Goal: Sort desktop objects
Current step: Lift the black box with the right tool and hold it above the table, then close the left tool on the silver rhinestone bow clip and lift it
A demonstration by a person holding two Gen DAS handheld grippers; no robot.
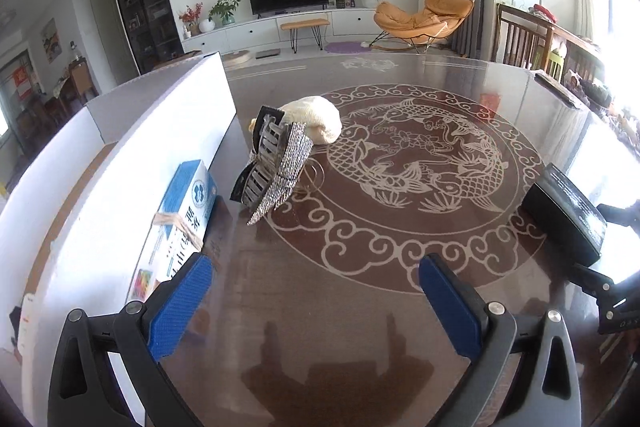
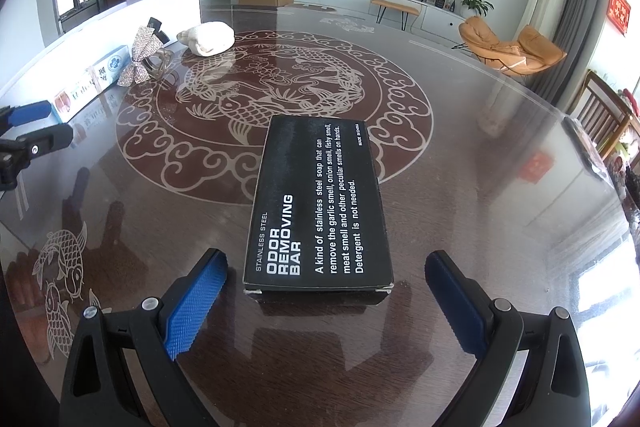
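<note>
A black "Odor Removing Bar" box (image 2: 318,203) lies flat on the glass table, just ahead of my open right gripper (image 2: 326,303), whose blue pads stand either side of its near end without touching. The box also shows in the left wrist view (image 1: 564,213). My left gripper (image 1: 316,303) is open and empty over bare table. Its left pad (image 1: 180,307) is close to a blue-and-white carton (image 1: 180,223) that leans on a white box. A rhinestone bow hair clip (image 1: 276,163) and a cream cloth bundle (image 1: 316,119) lie further ahead.
A large white storage box (image 1: 132,155) stands along the table's left side. The table top (image 1: 400,163) carries a fish medallion pattern. Wooden chairs (image 1: 520,43) and clutter sit at the far right edge. The left gripper appears in the right wrist view (image 2: 28,131).
</note>
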